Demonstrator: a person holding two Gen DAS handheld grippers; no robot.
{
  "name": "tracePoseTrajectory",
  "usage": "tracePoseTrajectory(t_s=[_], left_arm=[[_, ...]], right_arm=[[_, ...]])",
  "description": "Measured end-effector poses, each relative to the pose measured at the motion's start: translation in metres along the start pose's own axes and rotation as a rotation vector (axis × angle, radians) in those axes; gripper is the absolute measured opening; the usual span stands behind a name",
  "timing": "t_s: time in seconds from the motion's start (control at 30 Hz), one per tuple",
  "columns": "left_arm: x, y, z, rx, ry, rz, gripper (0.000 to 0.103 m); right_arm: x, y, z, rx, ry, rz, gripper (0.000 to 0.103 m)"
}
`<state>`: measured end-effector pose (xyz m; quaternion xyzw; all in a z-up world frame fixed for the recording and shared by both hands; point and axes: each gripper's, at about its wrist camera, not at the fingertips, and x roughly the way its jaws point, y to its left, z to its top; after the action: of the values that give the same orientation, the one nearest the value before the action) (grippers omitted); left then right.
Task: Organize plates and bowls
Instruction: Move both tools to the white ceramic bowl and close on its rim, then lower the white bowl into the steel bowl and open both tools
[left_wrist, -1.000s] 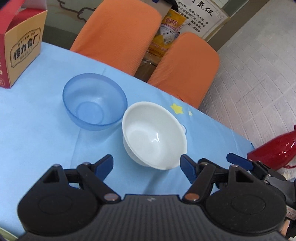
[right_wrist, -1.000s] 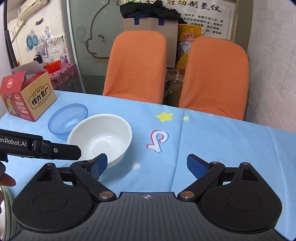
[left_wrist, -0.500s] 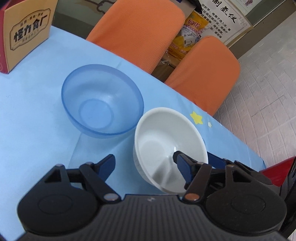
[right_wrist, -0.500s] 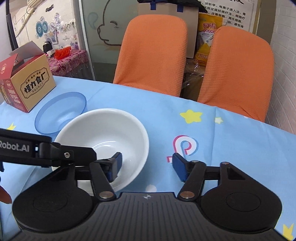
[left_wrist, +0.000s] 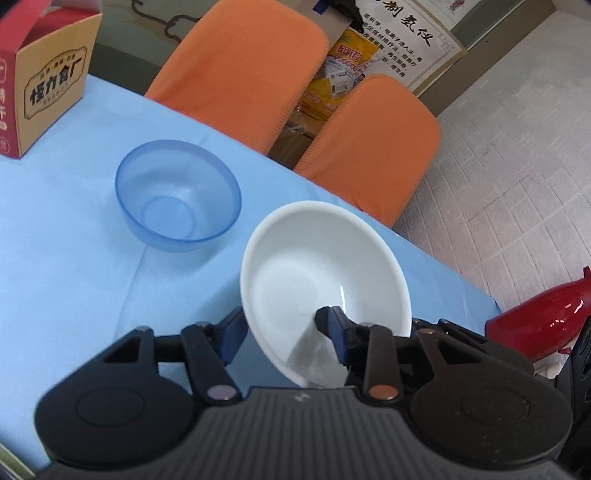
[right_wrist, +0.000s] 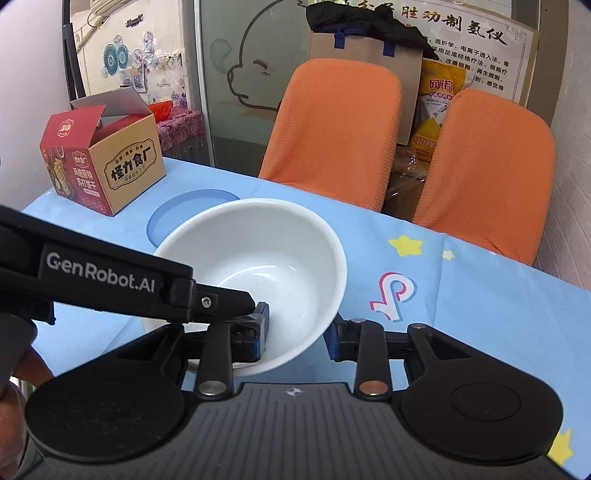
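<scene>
A white bowl (left_wrist: 325, 280) is held tilted above the blue tablecloth (left_wrist: 55, 266). My left gripper (left_wrist: 282, 328) is shut on its near rim, one finger outside and one inside. My right gripper (right_wrist: 297, 330) is shut on the same white bowl (right_wrist: 258, 269), with one finger inside and one outside the wall. A translucent blue bowl (left_wrist: 179, 195) stands upright on the cloth, left of and beyond the white bowl; in the right wrist view only its rim (right_wrist: 166, 214) shows behind the white bowl.
An open red and tan cardboard box (right_wrist: 103, 162) stands at the far left of the table. Two orange chairs (right_wrist: 336, 125) are behind the far table edge. A red object (left_wrist: 543, 321) lies at the right edge. The left gripper's black body (right_wrist: 92, 280) crosses the right wrist view.
Both grippers have closed on the white bowl's rim. The bowl has come up off the cloth and tilted, and now sits closer to both cameras.
</scene>
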<state>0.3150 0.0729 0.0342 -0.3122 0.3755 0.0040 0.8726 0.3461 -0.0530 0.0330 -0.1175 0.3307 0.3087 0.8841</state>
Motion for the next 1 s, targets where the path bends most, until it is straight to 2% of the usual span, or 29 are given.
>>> tracePoseTrajectory(t_s=[0.2, 0.5, 0.73, 1.0], left_arm=[[-0.041, -0.023, -0.034, 0.046, 0.0, -0.048, 0.034], [-0.079, -0.041, -0.101, 0.121, 0.057, -0.124, 0.034], [-0.095, -0.048, -0.154, 0.196, 0.101, -0.134, 0.034], [-0.108, -0.038, -0.188, 0.253, 0.116, -0.12, 0.034]], right_arm=[[-0.046, 0.008, -0.022, 0.037, -0.011, -0.023, 0.06], [-0.106, 0.025, -0.08, 0.088, -0.017, -0.108, 0.061], [-0.133, 0.04, -0.127, 0.14, -0.023, -0.138, 0.061], [-0.142, 0.062, -0.159, 0.103, -0.041, -0.161, 0.061]])
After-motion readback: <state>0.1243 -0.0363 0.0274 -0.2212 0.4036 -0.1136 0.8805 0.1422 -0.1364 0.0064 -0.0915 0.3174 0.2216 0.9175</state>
